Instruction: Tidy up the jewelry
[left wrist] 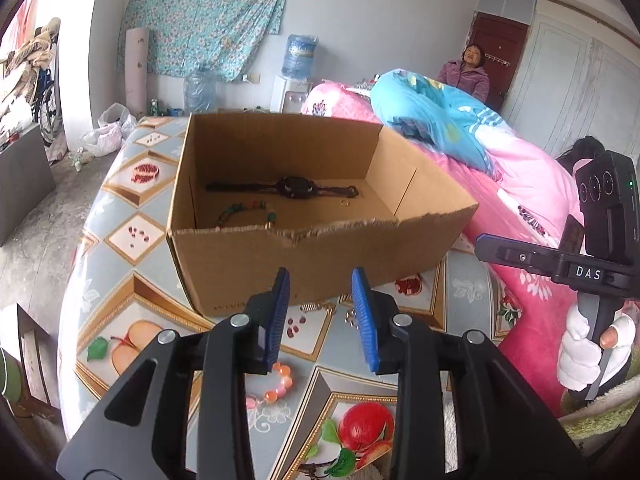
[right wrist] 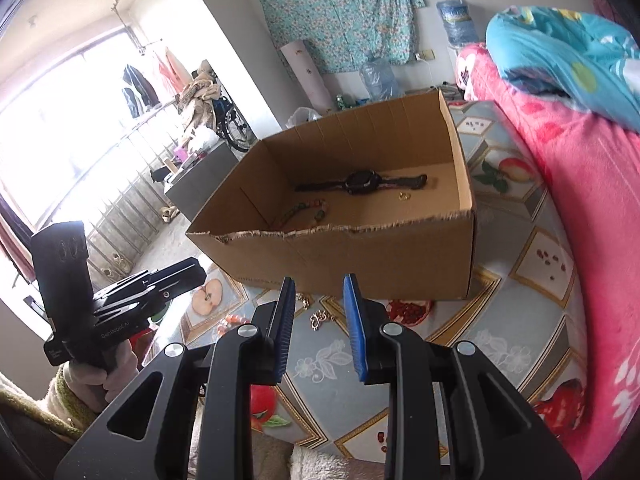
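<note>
An open cardboard box (left wrist: 320,252) (right wrist: 380,260) stands on the fruit-patterned table. Inside it lie a black watch (left wrist: 296,187) (right wrist: 360,182), a beaded bracelet (left wrist: 244,212) (right wrist: 304,210) and a small gold ring (left wrist: 345,202) (right wrist: 404,196). In front of the box, on the cloth, lie small gold pieces (left wrist: 352,318) (right wrist: 318,318) and an orange bead bracelet (left wrist: 280,380) (right wrist: 230,320). My left gripper (left wrist: 320,276) (right wrist: 196,270) hovers over these, open and empty. My right gripper (right wrist: 320,280) (left wrist: 486,246) hangs beside it, to its right, also open with nothing between its blue pads.
A pink blanket (left wrist: 532,184) and a blue quilt (left wrist: 432,112) pile up at the right of the table. A person (left wrist: 468,76) sits at the back. A grey cabinet (left wrist: 20,176) stands on the floor to the left. Water bottles (left wrist: 298,54) are behind the box.
</note>
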The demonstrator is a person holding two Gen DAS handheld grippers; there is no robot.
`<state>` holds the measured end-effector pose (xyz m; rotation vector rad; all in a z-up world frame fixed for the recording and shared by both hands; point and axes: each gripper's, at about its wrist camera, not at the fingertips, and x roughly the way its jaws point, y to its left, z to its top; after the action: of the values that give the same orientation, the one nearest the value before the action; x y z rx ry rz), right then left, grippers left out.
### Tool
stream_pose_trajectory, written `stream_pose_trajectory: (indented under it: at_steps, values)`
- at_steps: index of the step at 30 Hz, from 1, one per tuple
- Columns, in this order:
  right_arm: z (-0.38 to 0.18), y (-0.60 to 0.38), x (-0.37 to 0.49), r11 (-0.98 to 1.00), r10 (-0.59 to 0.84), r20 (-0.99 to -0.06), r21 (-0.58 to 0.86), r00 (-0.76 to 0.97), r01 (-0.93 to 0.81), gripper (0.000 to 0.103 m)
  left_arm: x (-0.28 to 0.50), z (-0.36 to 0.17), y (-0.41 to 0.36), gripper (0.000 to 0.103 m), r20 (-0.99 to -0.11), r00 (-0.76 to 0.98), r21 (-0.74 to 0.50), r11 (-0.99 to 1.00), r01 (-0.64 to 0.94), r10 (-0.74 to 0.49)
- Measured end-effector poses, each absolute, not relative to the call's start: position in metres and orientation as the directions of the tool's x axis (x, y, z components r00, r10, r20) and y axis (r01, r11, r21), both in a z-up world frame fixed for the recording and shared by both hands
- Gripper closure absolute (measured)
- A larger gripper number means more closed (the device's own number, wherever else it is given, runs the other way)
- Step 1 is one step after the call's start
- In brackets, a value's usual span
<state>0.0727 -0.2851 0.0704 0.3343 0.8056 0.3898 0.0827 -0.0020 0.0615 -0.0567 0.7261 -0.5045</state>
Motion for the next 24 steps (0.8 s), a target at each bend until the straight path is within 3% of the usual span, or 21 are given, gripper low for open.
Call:
stream_pose_trajectory:
  at_steps: [9, 24]
  values:
    - [0.041, -0.272, 0.104, 0.907, 0.402, -0.695, 0.391, 0.596, -0.157, 0.078, 0.077, 0.002, -0.033, 0.073, -0.716, 0.574, -0.133, 0.885, 0.446, -0.397]
    - [0.022, -0.286, 0.113, 0.883, 0.425, -0.699, 0.459, 0.574, -0.095, 0.078, 0.101, -0.026, -0.080, 0.073, -0.745, 0.529, -0.065, 0.834, 0.548, -0.407]
